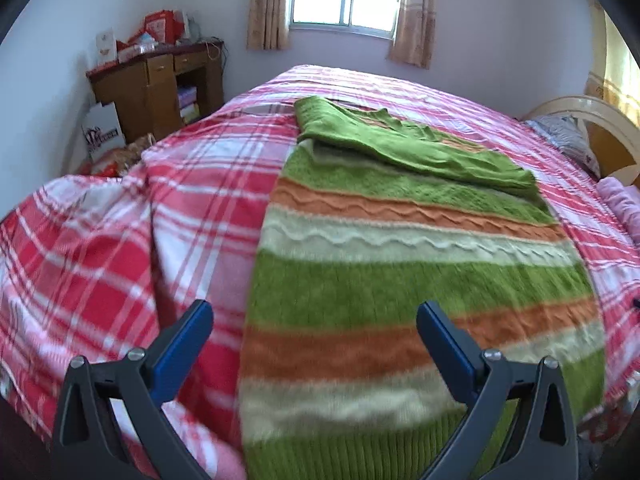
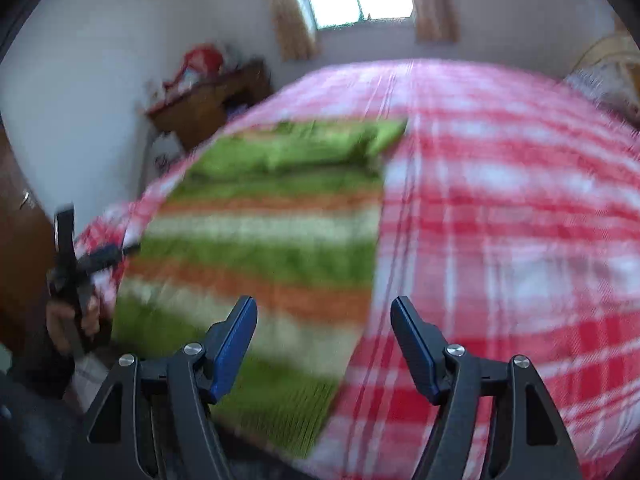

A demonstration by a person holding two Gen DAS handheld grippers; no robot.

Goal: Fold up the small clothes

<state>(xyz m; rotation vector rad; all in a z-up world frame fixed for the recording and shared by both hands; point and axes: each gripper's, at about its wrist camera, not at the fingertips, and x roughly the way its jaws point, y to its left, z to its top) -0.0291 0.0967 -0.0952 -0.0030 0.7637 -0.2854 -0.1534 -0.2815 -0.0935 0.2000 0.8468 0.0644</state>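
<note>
A striped knit sweater (image 1: 400, 264) lies flat on a plaid bed (image 1: 120, 240), sleeves folded across its far end toward 12 o'clock, ribbed hem nearest. The left gripper (image 1: 314, 320) hovers with fingers spread wide over the hem's left edge, holding nothing; the right gripper (image 2: 324, 320), also parted and empty, hangs near the hem's right corner. The thick, soft knit looks light and floppy, likely best pinched at the hem corners.

A knitted sweater (image 1: 400, 264) in green, orange and cream stripes lies flat on the plaid-covered bed (image 1: 120, 240), ribbed green hem at the near edge. Its plain green sleeves are folded across the upper body toward the far edge.
</note>
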